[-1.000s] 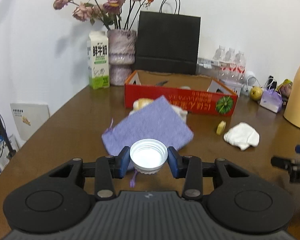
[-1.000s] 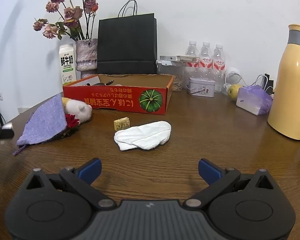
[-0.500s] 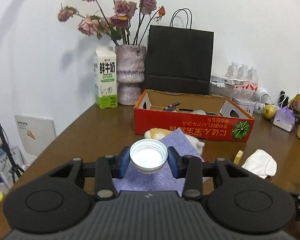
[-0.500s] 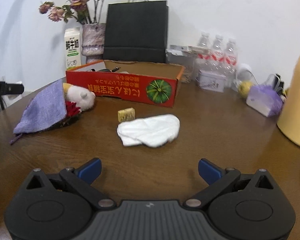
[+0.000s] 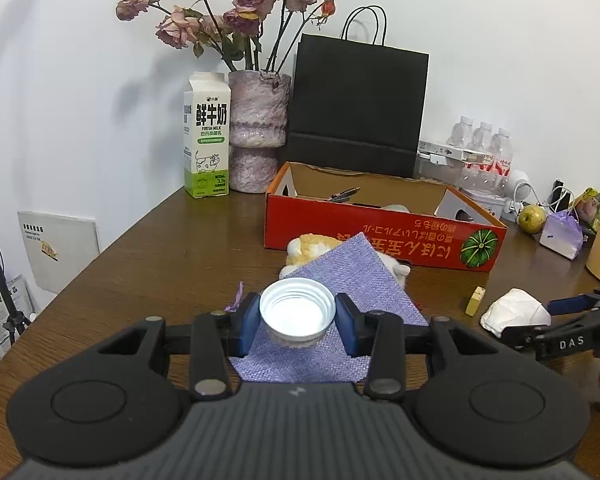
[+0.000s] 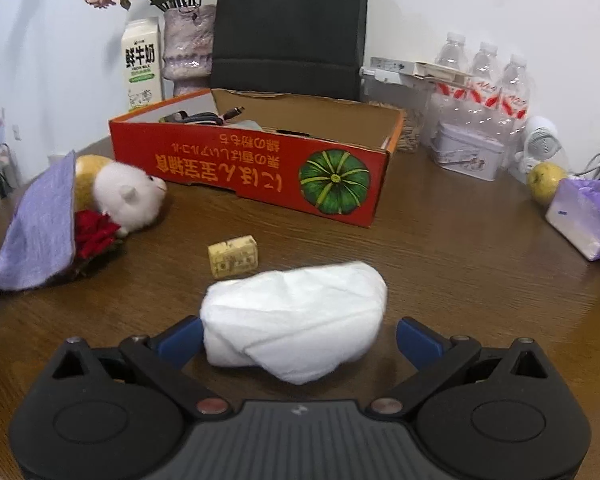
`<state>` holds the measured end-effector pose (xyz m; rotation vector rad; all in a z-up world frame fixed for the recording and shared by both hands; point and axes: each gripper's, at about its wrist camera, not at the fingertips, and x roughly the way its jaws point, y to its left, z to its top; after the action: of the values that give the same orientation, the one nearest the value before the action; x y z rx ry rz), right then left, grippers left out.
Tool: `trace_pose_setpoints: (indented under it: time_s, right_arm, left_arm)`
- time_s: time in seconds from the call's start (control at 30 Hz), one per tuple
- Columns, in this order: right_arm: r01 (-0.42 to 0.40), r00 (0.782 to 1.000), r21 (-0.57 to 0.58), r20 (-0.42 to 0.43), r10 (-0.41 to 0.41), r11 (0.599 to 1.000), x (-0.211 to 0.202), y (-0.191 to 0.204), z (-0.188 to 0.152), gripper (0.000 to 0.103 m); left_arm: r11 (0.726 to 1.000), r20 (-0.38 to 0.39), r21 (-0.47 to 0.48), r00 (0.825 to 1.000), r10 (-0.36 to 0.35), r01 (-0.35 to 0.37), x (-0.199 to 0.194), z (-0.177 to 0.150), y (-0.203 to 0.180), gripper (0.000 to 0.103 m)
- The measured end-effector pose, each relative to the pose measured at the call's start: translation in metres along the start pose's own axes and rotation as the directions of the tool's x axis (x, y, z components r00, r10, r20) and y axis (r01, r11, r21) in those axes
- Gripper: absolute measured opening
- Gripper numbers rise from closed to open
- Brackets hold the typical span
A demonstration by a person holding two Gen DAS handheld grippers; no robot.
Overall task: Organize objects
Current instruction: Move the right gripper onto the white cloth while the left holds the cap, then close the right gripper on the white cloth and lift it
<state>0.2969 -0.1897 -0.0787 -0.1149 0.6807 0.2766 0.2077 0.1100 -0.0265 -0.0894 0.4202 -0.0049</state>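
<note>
My left gripper is shut on a white plastic cap and holds it above a purple cloth pouch. My right gripper is open, its blue fingers on either side of a folded white cloth that lies on the wooden table. The cloth and the right gripper also show at the right of the left wrist view. The red cardboard box with a pumpkin picture stands open behind; it also shows in the left wrist view.
A small yellow block lies between cloth and box. A white plush toy and red flower lie by the pouch. Milk carton, vase, black bag, water bottles, tin and pear stand behind.
My right gripper moved forward to the white cloth, which now lies between its open fingers. My left gripper, still holding the cap, rose and shifted slightly over the pouch.
</note>
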Motion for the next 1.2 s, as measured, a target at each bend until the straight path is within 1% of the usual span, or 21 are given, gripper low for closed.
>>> trace_pose_setpoints:
  time_s: [0.07, 0.23, 0.27, 0.3, 0.33, 0.5, 0.67, 0.83, 0.87, 0.93, 1.13, 1.2]
  right_arm:
    - [-0.025, 1.0, -0.003, -0.005, 0.025, 1.0, 0.006, 0.0, 0.001, 0.103]
    - [-0.053, 0.999, 0.005, -0.011, 0.053, 0.999, 0.015, -0.004, 0.002, 0.102]
    - [-0.055, 0.998, 0.006, -0.009, 0.055, 0.998, 0.014, -0.003, 0.002, 0.1]
    - [-0.058, 0.998, 0.005, -0.002, 0.058, 0.998, 0.012, -0.003, 0.001, 0.096]
    - [-0.056, 0.998, 0.002, 0.002, 0.056, 0.998, 0.01, -0.002, 0.0, 0.094]
    - [-0.033, 0.999, -0.04, 0.027, 0.035, 0.999, -0.003, 0.011, -0.005, 0.087]
    - [-0.001, 0.997, -0.068, 0.081, 0.006, 0.998, -0.021, 0.026, -0.013, 0.081]
    - [0.021, 0.989, -0.06, 0.146, -0.012, 0.998, -0.045, 0.038, -0.024, 0.07]
    - [0.021, 0.988, -0.06, 0.153, -0.012, 0.998, -0.048, 0.041, -0.026, 0.069]
    - [0.017, 0.986, -0.05, 0.169, -0.009, 0.999, -0.055, 0.044, -0.029, 0.064]
    - [0.016, 0.98, -0.026, 0.197, -0.011, 1.0, -0.066, 0.05, -0.034, 0.055]
    - [0.013, 0.98, -0.017, 0.201, -0.009, 1.0, -0.068, 0.052, -0.035, 0.054]
  left_arm:
    - [1.0, -0.001, -0.006, 1.0, -0.001, 0.001, 0.0, 0.0, 0.001, 0.04]
    - [1.0, -0.01, -0.013, 1.0, 0.004, -0.004, 0.002, -0.001, 0.003, 0.04]
    - [1.0, -0.011, -0.012, 1.0, 0.005, -0.005, 0.002, -0.001, 0.003, 0.04]
    - [1.0, -0.011, -0.012, 1.0, 0.003, -0.003, 0.002, -0.001, 0.003, 0.04]
    - [1.0, -0.011, -0.012, 1.0, 0.003, -0.003, 0.002, -0.002, 0.003, 0.04]
    - [1.0, -0.014, -0.021, 1.0, 0.007, -0.008, 0.004, -0.002, 0.005, 0.04]
    - [1.0, -0.02, -0.026, 1.0, 0.01, -0.01, 0.005, -0.003, 0.005, 0.04]
    - [1.0, -0.02, -0.026, 1.0, 0.016, -0.016, 0.004, -0.005, 0.006, 0.04]
    - [1.0, -0.02, -0.026, 1.0, 0.015, -0.016, 0.004, -0.005, 0.006, 0.04]
    - [1.0, -0.02, -0.026, 1.0, 0.017, -0.017, 0.004, -0.005, 0.005, 0.04]
    - [1.0, -0.016, -0.016, 1.0, 0.026, -0.026, 0.003, -0.007, 0.002, 0.04]
    - [0.999, -0.015, -0.013, 0.999, 0.03, -0.03, 0.002, -0.007, 0.001, 0.04]
